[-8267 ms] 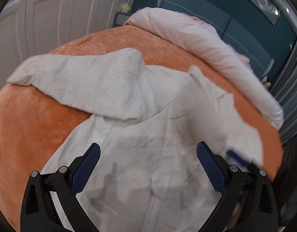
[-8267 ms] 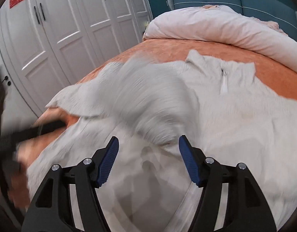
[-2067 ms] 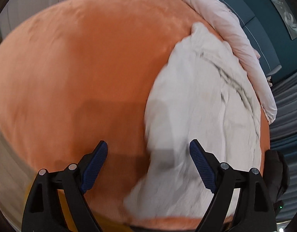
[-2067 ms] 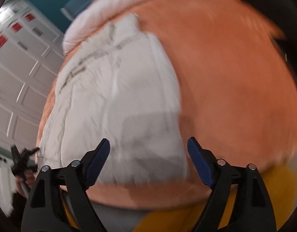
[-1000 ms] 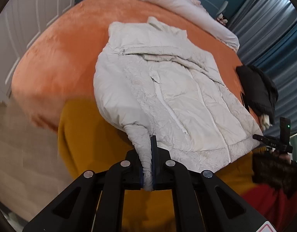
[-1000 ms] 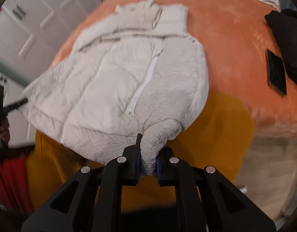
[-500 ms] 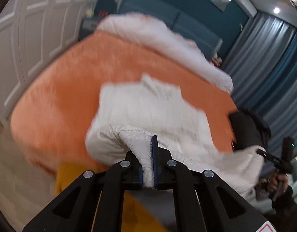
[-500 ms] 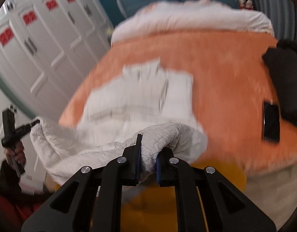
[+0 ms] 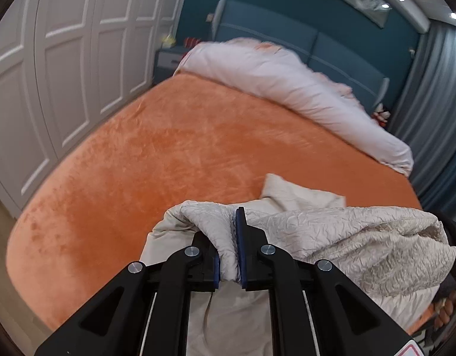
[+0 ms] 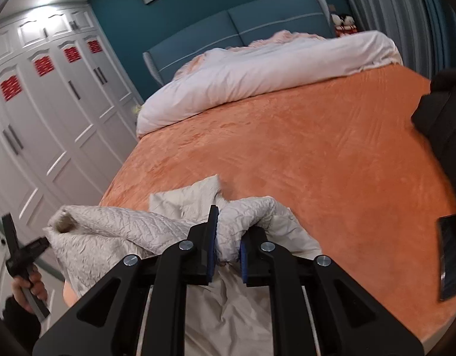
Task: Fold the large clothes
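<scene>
I had the left hand-held gripper [image 9: 228, 247] pinched on a bunched corner of the white quilted jacket [image 9: 346, 237]; a thick wad of fabric sat between its blue pads, and the jaws were easing open while the cloth was still pressed between them. The right hand-held gripper [image 10: 226, 241] was clamped narrow on the jacket's [image 10: 124, 228] other hem corner, with the fabric squeezed between its pads.

From the left hand-held gripper, the lifted hem ran off to the right as a long rumpled roll, so the raised edge's long axis lay crosswise between my two tools. From the right hand-held gripper, the same roll ran off to the left, ending near my left hand [image 10: 29, 284]. Below and behind both tools, the rest of the jacket lay on the orange bed cover [image 9: 174, 154], inner lining up. Just ahead of the fingertips, the collar end poked out flat on the bed, pointing away from me toward the headboard [image 10: 236, 26].

Farther ahead of both tools, a pale duvet [image 9: 287, 86] was heaped across the head of the bed. To the right of the right hand-held gripper lay a dark garment [image 10: 441, 115] and, nearer, a phone [image 10: 451, 255] on the cover.
</scene>
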Available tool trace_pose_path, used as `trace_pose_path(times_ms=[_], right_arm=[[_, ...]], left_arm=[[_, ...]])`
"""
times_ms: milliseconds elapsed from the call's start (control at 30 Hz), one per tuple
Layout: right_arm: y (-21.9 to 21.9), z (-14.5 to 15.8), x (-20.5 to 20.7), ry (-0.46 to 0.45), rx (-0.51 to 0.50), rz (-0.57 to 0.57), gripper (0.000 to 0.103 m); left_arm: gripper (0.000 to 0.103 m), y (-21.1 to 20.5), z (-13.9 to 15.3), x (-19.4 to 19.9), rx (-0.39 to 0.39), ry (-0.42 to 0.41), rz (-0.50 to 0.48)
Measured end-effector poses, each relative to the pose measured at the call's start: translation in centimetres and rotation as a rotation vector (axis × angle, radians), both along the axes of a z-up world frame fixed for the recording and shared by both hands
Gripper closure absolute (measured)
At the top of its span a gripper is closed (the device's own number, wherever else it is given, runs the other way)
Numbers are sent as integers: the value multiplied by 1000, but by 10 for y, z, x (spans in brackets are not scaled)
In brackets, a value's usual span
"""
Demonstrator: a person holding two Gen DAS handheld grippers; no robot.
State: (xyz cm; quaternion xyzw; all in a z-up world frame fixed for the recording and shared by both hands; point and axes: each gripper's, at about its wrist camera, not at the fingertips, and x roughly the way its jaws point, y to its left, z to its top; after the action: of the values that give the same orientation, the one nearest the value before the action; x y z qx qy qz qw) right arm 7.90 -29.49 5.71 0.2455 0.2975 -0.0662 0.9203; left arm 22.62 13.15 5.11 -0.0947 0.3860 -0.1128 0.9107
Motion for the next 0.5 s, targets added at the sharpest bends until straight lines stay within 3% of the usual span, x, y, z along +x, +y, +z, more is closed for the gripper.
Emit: trace_pose_path(times_ms=[333,500], right_arm=[[-17,-77,80,131,48,-40,91],[-22,-121,97,169,78,-61,90]], left_arm=[[89,-24,-81,72,111,109,26],[88,-35,-114,79,175,90,14]])
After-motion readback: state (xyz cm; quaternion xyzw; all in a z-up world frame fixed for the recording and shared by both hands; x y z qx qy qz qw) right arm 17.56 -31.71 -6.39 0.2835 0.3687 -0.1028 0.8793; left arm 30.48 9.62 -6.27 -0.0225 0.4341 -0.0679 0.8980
